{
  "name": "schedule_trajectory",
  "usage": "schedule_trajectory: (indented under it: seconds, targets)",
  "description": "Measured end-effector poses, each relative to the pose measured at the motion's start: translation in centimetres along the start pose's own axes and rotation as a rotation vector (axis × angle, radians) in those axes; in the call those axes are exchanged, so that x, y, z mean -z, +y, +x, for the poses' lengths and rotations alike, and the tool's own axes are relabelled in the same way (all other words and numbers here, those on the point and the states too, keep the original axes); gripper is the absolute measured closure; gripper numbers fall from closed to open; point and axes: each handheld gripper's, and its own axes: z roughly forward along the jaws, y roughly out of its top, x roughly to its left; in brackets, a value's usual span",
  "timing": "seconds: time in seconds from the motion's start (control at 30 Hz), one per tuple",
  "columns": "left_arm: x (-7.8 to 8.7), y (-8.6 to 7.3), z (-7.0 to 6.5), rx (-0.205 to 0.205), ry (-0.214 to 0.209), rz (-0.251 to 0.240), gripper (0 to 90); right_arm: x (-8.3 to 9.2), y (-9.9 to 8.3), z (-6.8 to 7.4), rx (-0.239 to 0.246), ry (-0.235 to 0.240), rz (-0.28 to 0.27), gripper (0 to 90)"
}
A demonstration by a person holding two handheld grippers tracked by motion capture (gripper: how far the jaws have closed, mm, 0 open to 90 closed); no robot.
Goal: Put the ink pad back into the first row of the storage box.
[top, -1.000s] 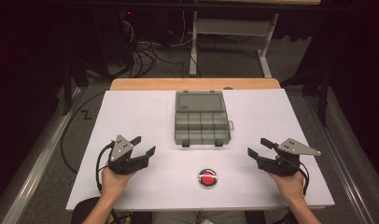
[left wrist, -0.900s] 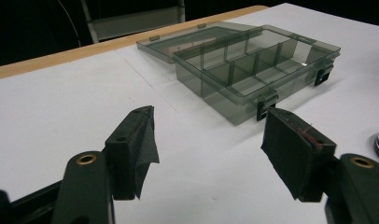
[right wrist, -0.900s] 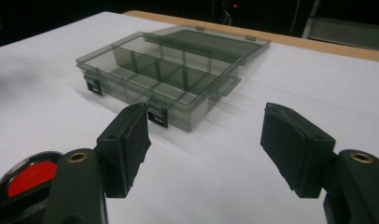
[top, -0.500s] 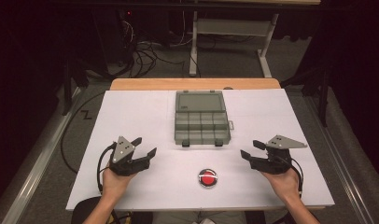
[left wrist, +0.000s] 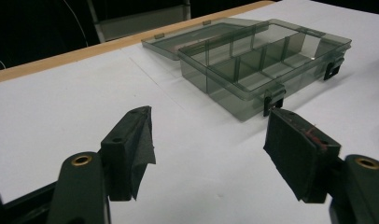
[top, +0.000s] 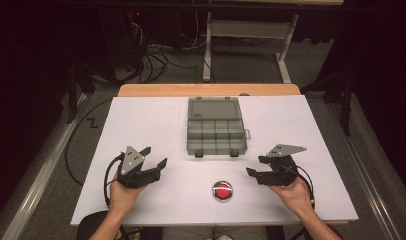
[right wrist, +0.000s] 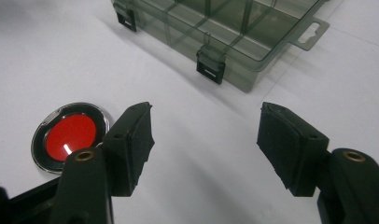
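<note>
bright lit white table [top: 141,130], dark surroundings, soft shadows, close jaws slightly blurred, mild grain

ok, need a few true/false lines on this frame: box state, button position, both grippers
1. The compartment box lies open, lid folded back flat. True.
2. The left gripper is shut on a latch of the box. False: its jaws stand open, nothing between them, short of the box.
3. The red button sits between the box and the person's edge of the table. True.
4. The right gripper holds the red button. False: its jaws are open and empty; the button lies on the table beside it.
5. The box compartments hold screws. False: those in view look empty.
</note>
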Motion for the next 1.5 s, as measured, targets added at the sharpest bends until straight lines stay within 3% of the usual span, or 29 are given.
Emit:
schedule_trajectory:
  seconds: [0.13,0.53,1.5]
  targets:
    - [0.0,0.0,0.0,0.0,0.008,0.002,32.4,-0.3,0.5,0.6,0.034,0.01,0.032,38.1]
    - [-0.2,-0.2,0.0,0.005,0.012,0.005,32.0,-1.9,1.5,2.2,0.073,0.081,0.143,38.1]
    - [-0.9,-0.3,-0.2,-0.031,0.03,0.042,31.4,-5.1,2.3,6.3,0.15,0.183,0.306,29.7]
